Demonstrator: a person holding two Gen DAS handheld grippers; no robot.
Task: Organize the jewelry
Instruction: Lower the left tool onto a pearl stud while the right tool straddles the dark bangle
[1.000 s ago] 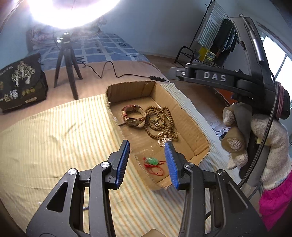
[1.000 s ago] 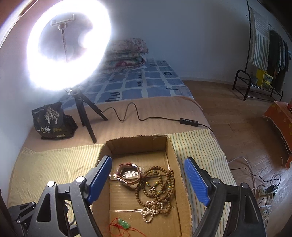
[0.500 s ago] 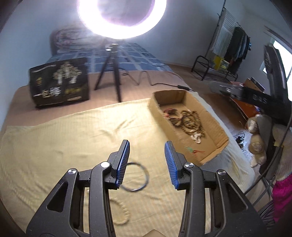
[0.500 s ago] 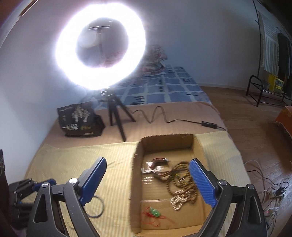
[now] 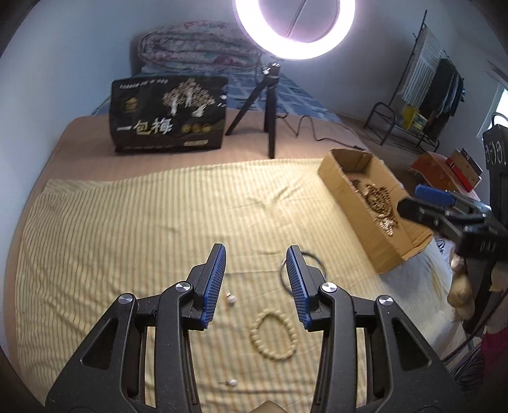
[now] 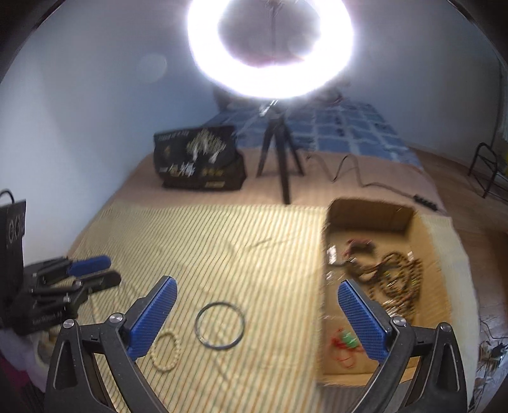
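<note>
Mid-sort: both tongs gaping, empty. Left tongs (image 5: pixel 256 279) over cream bead bracelet (image 5: pixel 274 336); dark bangle (image 6: pixel 220 326) at 1 o'clock. Next: pinch bracelet, carry to cardboard box (image 6: pixel 425 235).

On the striped cloth (image 5: pixel 127 222) in front of me a bead bracelet (image 5: pixel 274 336) lies nearest, with a thin bangle (image 6: pixel 220 326) just beyond it to the right, the two close but apart. Two small earrings (image 5: pixel 230 298) lie left of the bracelet, one farther from me, one nearer. At the cloth's right edge sits a cardboard box (image 5: pixel 355 203); bead necklaces (image 6: pixel 400 279) are heaped inside it, a small pendant on cord (image 6: pixel 347 341) at its near end. Behind the cloth stand a tripod (image 5: pixel 268 104) carrying a ring light (image 5: pixel 293 28) and, to its left, a bag (image 5: pixel 168 114).
</note>
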